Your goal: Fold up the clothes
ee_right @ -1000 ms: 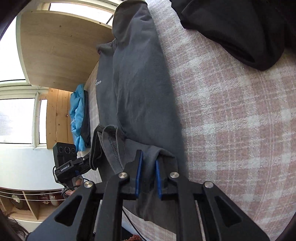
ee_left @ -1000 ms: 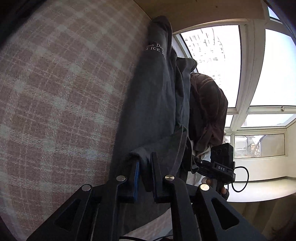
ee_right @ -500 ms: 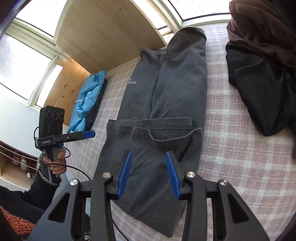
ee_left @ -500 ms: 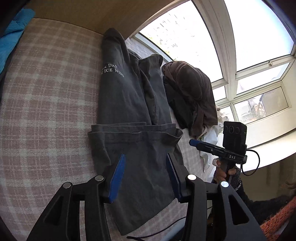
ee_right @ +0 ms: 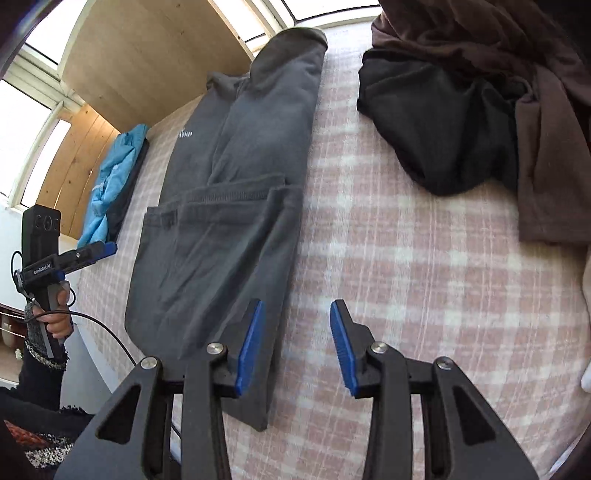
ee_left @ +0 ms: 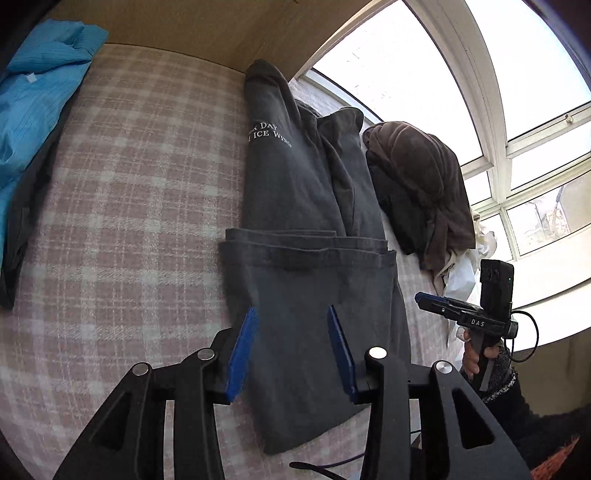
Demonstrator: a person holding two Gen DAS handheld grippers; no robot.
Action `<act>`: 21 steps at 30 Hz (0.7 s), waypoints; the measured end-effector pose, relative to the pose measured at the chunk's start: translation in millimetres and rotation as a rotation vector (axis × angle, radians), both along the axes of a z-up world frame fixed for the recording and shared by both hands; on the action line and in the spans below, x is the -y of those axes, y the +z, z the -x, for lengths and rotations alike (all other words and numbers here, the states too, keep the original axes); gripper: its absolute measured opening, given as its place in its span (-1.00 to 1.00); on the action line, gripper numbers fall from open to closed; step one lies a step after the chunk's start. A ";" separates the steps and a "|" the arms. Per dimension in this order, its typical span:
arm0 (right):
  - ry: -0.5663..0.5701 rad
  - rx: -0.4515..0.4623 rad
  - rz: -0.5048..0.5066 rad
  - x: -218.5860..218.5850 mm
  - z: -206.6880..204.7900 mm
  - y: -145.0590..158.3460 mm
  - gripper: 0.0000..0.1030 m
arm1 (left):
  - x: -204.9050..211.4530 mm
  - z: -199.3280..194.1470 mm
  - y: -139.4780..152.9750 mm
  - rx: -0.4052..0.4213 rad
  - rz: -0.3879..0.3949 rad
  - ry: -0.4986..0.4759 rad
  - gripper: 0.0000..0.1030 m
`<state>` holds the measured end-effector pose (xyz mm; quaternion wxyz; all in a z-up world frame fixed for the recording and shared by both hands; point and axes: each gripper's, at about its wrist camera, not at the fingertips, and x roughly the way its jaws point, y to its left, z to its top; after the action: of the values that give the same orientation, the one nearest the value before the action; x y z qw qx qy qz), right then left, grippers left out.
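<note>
Grey sweatshirt (ee_left: 306, 229) lies flat on the pink plaid bedcover (ee_left: 140, 221), lengthwise toward the wooden headboard (ee_left: 192, 33), with its lower part folded up over the body; white lettering shows near the sleeve.

Left gripper (ee_left: 291, 350) hangs above the sweatshirt's folded end, blue pads (ee_left: 242, 350) apart, jaws closing slightly, nothing pinched between them.

Right gripper (ee_right: 295, 343) sits off the sweatshirt's window-side edge, over bare bedcover, jaws parted and empty; its left pad overlaps the sweatshirt's edge in the right wrist view, contact unclear.

Brown and black clothes pile (ee_right: 480, 110) lies beside the sweatshirt on the window side. Blue garment (ee_left: 29, 110) lies on the opposite side, well apart.
</note>
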<state>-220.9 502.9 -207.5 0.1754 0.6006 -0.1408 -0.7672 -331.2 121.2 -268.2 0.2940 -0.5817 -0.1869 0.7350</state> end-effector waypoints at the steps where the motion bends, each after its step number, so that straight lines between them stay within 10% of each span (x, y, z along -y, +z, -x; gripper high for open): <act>1: 0.023 0.017 0.004 5.2 -13.6 -3.5 -0.29 | 4.6 -13.3 -2.7 0.024 0.001 0.000 -0.24; 8: 0.140 -0.018 -0.056 39.7 -47.7 -3.6 -0.29 | 7.2 -72.8 -36.3 0.147 0.010 0.005 -0.23; 17: 0.248 -0.074 -0.125 51.5 -57.0 -6.6 -0.34 | -34.8 -83.5 -28.9 -0.010 0.141 -0.146 -0.36; 21: 0.265 -0.086 -0.128 47.8 -55.3 -3.1 -0.82 | -49.9 -86.4 -16.6 -0.122 0.214 -0.266 -0.79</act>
<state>-165.6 455.2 -210.6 0.2423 0.5906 -0.0034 -0.7697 -244.8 171.1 -284.7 0.3359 -0.5838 -0.0107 0.7391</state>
